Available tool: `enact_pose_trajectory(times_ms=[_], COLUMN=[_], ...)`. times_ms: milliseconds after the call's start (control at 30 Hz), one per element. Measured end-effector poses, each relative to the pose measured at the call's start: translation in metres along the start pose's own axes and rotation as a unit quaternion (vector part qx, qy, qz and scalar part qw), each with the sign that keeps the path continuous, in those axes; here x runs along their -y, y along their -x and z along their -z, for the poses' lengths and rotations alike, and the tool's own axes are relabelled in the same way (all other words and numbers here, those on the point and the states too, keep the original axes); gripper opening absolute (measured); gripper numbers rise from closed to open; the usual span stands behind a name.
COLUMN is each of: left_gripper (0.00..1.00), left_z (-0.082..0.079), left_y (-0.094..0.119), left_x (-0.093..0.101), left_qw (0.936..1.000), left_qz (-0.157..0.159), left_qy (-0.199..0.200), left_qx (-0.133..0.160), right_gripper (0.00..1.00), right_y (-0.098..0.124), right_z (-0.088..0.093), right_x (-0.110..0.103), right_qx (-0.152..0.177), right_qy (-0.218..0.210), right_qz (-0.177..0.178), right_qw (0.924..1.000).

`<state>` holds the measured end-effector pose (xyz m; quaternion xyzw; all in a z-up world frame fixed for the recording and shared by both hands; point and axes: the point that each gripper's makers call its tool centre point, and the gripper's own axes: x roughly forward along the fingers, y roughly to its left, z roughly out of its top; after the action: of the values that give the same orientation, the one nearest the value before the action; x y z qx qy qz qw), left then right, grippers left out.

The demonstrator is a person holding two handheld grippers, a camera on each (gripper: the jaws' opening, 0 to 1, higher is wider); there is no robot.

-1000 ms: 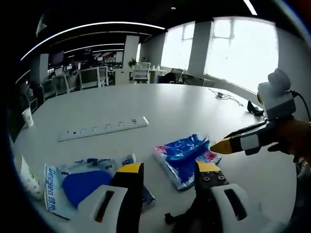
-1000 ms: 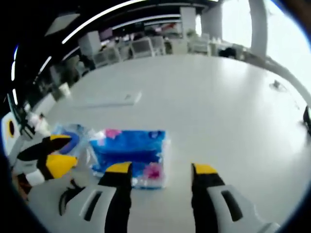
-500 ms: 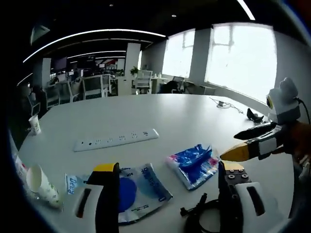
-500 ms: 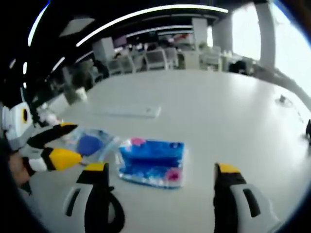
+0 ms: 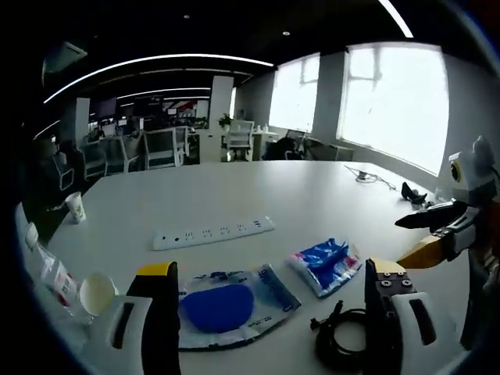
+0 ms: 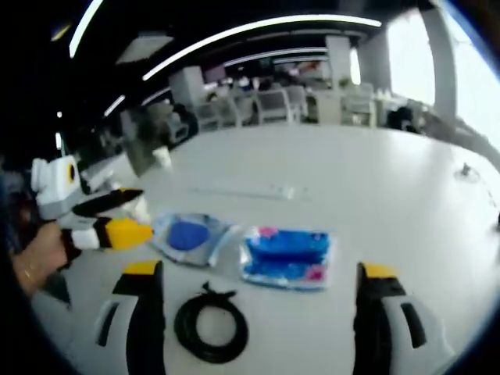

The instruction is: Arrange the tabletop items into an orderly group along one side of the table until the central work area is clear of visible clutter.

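Note:
On the white table (image 5: 234, 191) lie a clear packet with a blue pad (image 5: 223, 305), a crumpled blue tissue pack (image 5: 328, 264) and a black coiled cable (image 5: 344, 348). My left gripper (image 5: 272, 269) hovers open above them, its jaws wide apart with nothing between. The right gripper (image 5: 406, 238) comes in from the right, held clear of the tissue pack. In the right gripper view the packet (image 6: 187, 234), tissue pack (image 6: 285, 256) and cable (image 6: 211, 332) lie in front of my open right gripper (image 6: 259, 271). The left gripper (image 6: 146, 211) hangs beside the packet.
A white power strip (image 5: 212, 231) lies further back on the table, power strip (image 6: 250, 190). Paper cups (image 5: 76, 207) and a tipped cup (image 5: 94, 293) sit near the left edge beside a small tube (image 5: 55, 273). Office chairs and desks stand beyond the table.
Both cameras have pulled back from the table, so the items look smaller and the cable coil has come into view. Both pairs of jaws stand wider apart.

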<state>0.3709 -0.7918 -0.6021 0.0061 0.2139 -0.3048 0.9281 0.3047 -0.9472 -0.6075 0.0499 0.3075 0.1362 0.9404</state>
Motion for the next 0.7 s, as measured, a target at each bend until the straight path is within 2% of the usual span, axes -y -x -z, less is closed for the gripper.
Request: enact_pose_trajectory(times_ms=[133,233,400,500,700], left_gripper=[1.00,1.00,1.00,1.00,1.00], left_z=[0.001,0.000,-0.005,-0.011,-0.014], left_y=[0.019,0.031,0.054,0.070,0.104], left_x=[-0.005,-0.008,-0.016,-0.018,-0.025], left_qw=[0.9998,0.9999,0.9996,0.9993,0.9985], left_qz=[0.003,0.016,0.022,0.033,0.039], left_qy=[-0.019,-0.004,-0.019,-0.012,-0.033], left_qx=[-0.001,0.000,-0.001,0.008,0.018], right_gripper=[1.00,1.00,1.00,1.00,1.00], right_y=[0.011,0.018,0.034,0.042,0.058], right_z=[0.000,0.002,0.002,0.001,-0.005], right_x=[-0.016,-0.025,-0.042,-0.051,-0.069], right_qx=[0.007,0.008,0.019,0.030,0.065], right_qy=[0.007,0.009,0.014,0.017,0.019], right_qz=[-0.012,-0.020,-0.029,-0.035,-0.052], right_qw=[0.9999,0.9997,0.9993,0.9988,0.9963])
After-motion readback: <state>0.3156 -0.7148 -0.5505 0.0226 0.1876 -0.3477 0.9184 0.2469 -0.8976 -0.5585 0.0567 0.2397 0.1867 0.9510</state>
